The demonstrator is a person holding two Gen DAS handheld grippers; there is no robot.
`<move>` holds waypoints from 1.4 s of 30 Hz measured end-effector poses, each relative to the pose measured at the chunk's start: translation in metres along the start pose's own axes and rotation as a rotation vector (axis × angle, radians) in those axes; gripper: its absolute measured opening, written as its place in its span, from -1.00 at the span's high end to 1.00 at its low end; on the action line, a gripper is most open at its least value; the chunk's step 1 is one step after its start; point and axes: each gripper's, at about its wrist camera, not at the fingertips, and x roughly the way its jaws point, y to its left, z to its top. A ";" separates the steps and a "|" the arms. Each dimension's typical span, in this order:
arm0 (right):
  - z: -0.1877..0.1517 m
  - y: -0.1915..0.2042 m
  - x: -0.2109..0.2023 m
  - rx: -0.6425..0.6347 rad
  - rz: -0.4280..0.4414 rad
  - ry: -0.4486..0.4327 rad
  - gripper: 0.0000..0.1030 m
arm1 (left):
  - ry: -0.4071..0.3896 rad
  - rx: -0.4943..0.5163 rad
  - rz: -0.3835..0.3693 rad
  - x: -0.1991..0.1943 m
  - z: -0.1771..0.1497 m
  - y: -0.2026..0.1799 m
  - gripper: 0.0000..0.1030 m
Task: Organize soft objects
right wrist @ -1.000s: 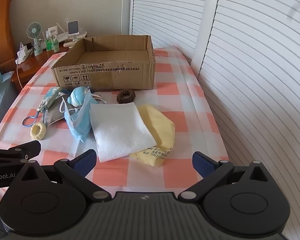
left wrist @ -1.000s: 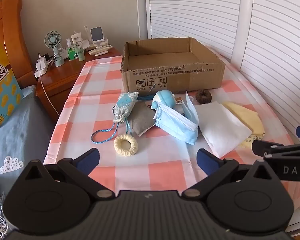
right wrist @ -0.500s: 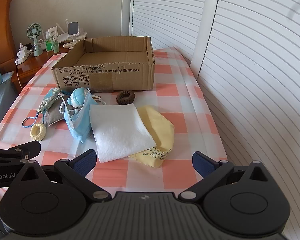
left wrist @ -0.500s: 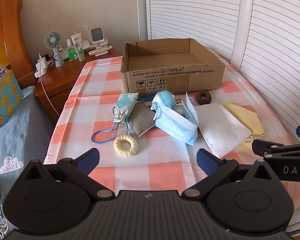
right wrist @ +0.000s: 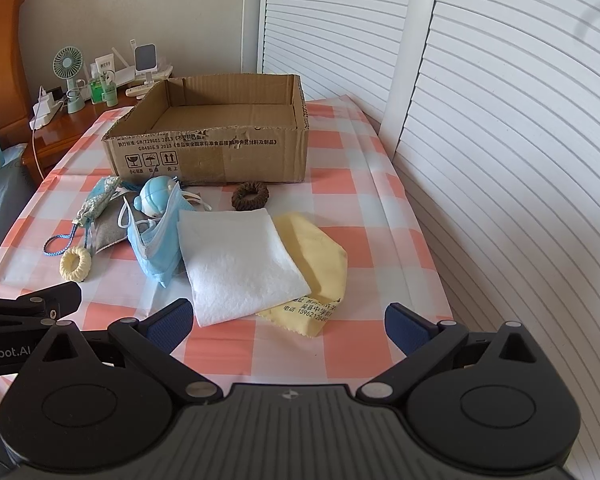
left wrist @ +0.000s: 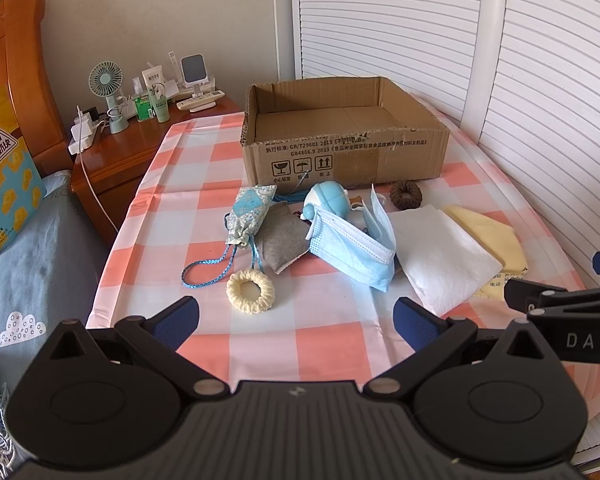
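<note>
An empty open cardboard box stands at the back of the checked table. In front of it lie a floral pouch, a grey pad, a blue face mask, a round blue toy, a brown scrunchie, a cream scrunchie, a white cloth and a yellow cloth. My left gripper is open and empty above the front edge. My right gripper is open and empty, near the cloths.
A wooden nightstand with a small fan, bottles and chargers stands at the back left. A bed with blue sheets lies left of the table. White louvred doors run along the right side.
Both grippers have drifted slightly; the view shifted a little. Nothing on the table has moved and both grippers stay open.
</note>
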 end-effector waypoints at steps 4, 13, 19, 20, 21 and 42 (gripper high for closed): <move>0.000 0.000 0.000 0.000 0.000 0.000 -1.00 | 0.000 0.000 0.000 0.000 0.000 0.000 -0.99; 0.000 0.001 -0.001 -0.001 -0.001 -0.002 -1.00 | 0.000 -0.002 -0.002 0.000 0.000 0.001 -0.99; 0.000 0.000 -0.001 -0.001 -0.002 -0.002 -1.00 | -0.001 -0.001 -0.001 0.000 0.000 0.001 -0.99; 0.000 0.000 -0.001 -0.002 -0.002 -0.002 -1.00 | 0.000 -0.002 -0.001 0.000 0.000 0.001 -0.99; 0.000 0.001 -0.001 -0.001 -0.002 -0.002 -1.00 | 0.000 -0.002 -0.002 0.000 0.000 0.001 -0.99; 0.001 0.002 -0.001 -0.012 0.022 -0.014 -1.00 | -0.006 0.001 -0.001 0.004 0.003 -0.001 -0.99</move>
